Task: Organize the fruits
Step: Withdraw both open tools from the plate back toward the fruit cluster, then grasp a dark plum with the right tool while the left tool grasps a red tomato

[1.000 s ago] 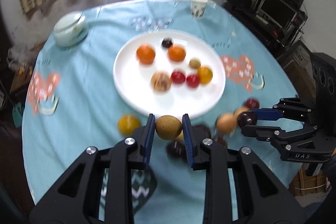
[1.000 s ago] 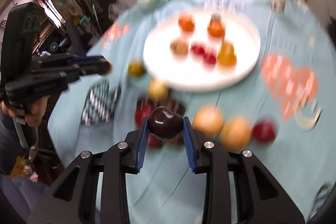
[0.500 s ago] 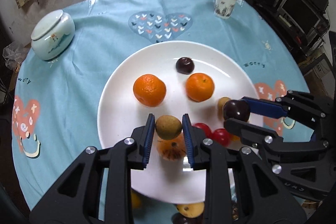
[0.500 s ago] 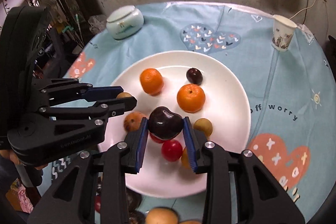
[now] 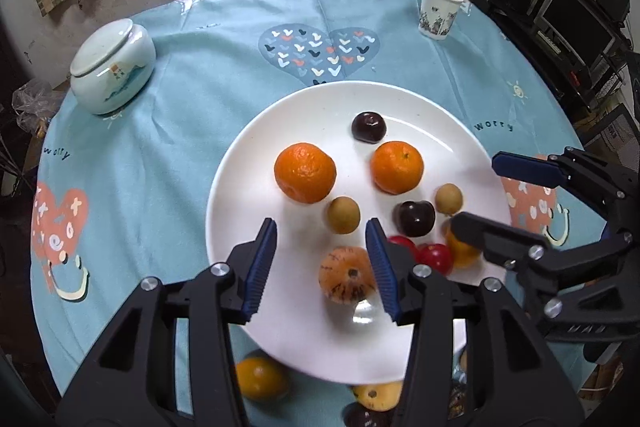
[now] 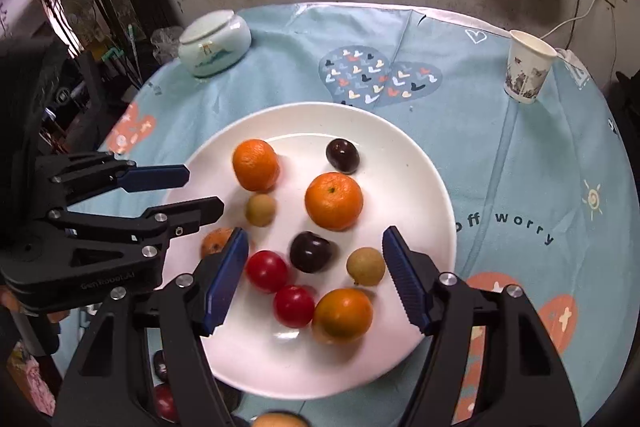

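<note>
left fingers: my left gripper (image 5: 320, 263) has just been opening; the jaws stand partly apart over the near half of the plate (image 5: 240, 167) and hold nothing.
released by left: the small tan fruit (image 5: 343, 214) lies on the plate just beyond my fingertips, a little toward the right finger and touching neither pad.
right fingers: my right gripper (image 6: 314, 275) has just been opening too, wider than the left, and has nothing in its grip.
released by right: the dark plum (image 6: 311, 251) sits on the plate between and just ahead of my right fingertips, clear of both pads.
on the plate: two oranges, a second dark plum, red cherry tomatoes (image 6: 267, 270) and other small fruit, bunched toward the near side.
still off the plate: a yellow-orange fruit (image 5: 260, 378) and a few more lie on the table below the near rim, behind both sets of fingertips.
relation that matters: the remaining fruit lies back toward me, so I judge both hands must retreat over the near rim.
nearer hand: the yellow-orange fruit sits under my left gripper's frame, so I take it as the left's.
risk: dragging low on the way back could knock the crowded near fruit.
</note>
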Motion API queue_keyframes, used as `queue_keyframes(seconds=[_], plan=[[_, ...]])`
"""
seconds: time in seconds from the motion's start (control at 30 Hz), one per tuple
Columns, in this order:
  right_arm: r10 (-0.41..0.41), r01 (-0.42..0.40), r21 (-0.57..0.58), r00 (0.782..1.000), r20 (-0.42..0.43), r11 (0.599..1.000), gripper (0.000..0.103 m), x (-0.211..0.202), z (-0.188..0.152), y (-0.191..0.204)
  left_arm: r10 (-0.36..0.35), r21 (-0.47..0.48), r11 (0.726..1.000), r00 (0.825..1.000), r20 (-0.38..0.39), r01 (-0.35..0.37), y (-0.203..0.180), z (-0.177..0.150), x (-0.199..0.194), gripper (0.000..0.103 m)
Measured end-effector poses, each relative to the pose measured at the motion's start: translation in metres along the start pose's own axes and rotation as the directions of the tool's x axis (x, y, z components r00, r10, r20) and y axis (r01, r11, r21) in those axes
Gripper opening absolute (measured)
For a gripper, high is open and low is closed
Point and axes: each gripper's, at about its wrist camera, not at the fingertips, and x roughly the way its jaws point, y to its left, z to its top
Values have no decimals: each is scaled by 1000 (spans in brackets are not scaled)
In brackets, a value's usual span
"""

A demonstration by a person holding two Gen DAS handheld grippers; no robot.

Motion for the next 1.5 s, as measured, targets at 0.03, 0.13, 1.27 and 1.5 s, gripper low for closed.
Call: queue_keyframes(seconds=[0.03,0.13,1.27,1.5], plan=[[-1,1,1,1000,6,1000,70,-7,-2,-1,-1,5,1000,1000,12,1,-1,-3,-8,47],[-11,12,-13,1000,20,1000,70,-32,-14,-1,-5,25,1000,999,51,3,-5,-14,-34,48],[101,-95,55,987,-122,994,20,-47,-184,84,-105,56,993,994,-23,106,-28,-158,-86,60],[83,-71,113,991,-105,991,19,-66,-195,59,-133,111,983,986,-98,143,-65,-168,-57,60]])
